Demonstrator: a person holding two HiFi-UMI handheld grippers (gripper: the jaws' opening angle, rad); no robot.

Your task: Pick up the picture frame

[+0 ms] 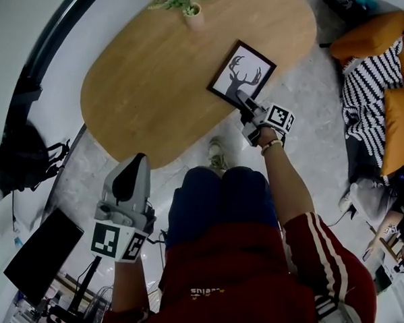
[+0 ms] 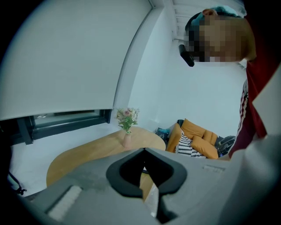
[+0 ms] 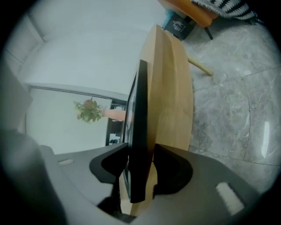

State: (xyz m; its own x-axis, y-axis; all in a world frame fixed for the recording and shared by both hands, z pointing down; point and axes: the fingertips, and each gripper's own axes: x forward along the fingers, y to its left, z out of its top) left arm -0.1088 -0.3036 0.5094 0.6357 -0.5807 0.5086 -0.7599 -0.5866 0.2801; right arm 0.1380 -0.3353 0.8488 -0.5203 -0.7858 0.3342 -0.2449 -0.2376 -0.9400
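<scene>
The picture frame (image 1: 241, 74), black with a deer silhouette print, lies flat on the oval wooden table (image 1: 150, 79) near its right front edge. My right gripper (image 1: 246, 106) reaches its near corner. In the right gripper view the frame's black edge (image 3: 139, 132) runs between the two jaws, and the right gripper (image 3: 140, 169) is shut on it just above the tabletop (image 3: 175, 88). My left gripper (image 1: 136, 164) hangs low beside my left knee, away from the table, shut with nothing in it. The left gripper view shows the same gripper (image 2: 145, 154) pointing toward the table (image 2: 88, 154).
A small vase of flowers (image 1: 193, 13) stands at the table's far edge, also seen as the vase (image 2: 127, 132). A sofa with orange and striped cushions (image 1: 379, 67) is at the right. A black bag (image 1: 23, 160) and a dark flat panel (image 1: 41, 253) are at the left.
</scene>
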